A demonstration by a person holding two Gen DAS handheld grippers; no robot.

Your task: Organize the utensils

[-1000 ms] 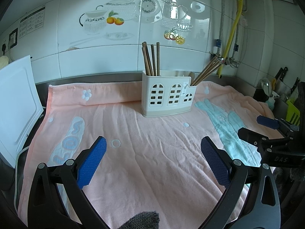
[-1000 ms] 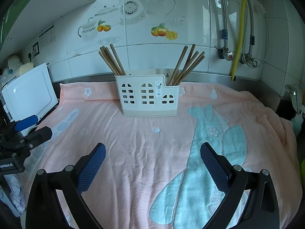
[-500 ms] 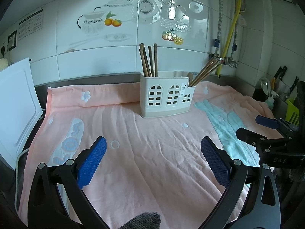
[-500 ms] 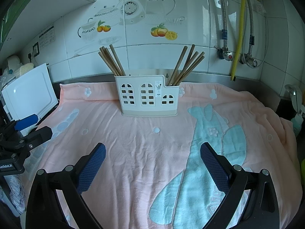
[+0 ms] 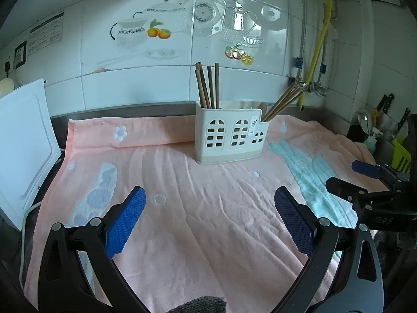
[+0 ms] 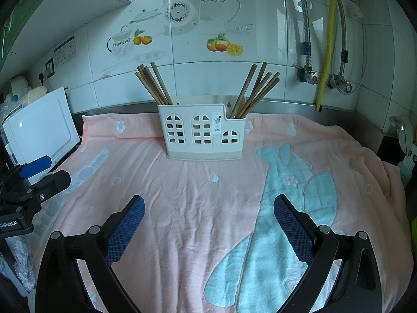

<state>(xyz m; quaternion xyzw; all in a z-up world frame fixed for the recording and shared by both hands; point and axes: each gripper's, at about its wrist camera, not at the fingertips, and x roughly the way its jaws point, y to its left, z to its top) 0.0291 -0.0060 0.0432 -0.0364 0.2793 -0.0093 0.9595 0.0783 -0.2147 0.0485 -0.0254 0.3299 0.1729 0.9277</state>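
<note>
A white utensil holder with window-shaped cutouts stands on the pink towel near the back wall. Several brown chopsticks stand in its left compartment and several more lean out of its right compartment. My left gripper hovers open over the towel well in front of the holder, nothing between its blue pads. My right gripper is open too, also empty, and shows at the right edge of the left wrist view.
A white cutting board leans at the left edge of the counter. Pipes and a yellow hose run down the back right wall. Knives and a green rack stand at the far right. A tiled wall closes the back.
The left wrist view has pulled back slightly, so the holder looks a little smaller and farther. The right gripper has hardly moved. Both stay open.
</note>
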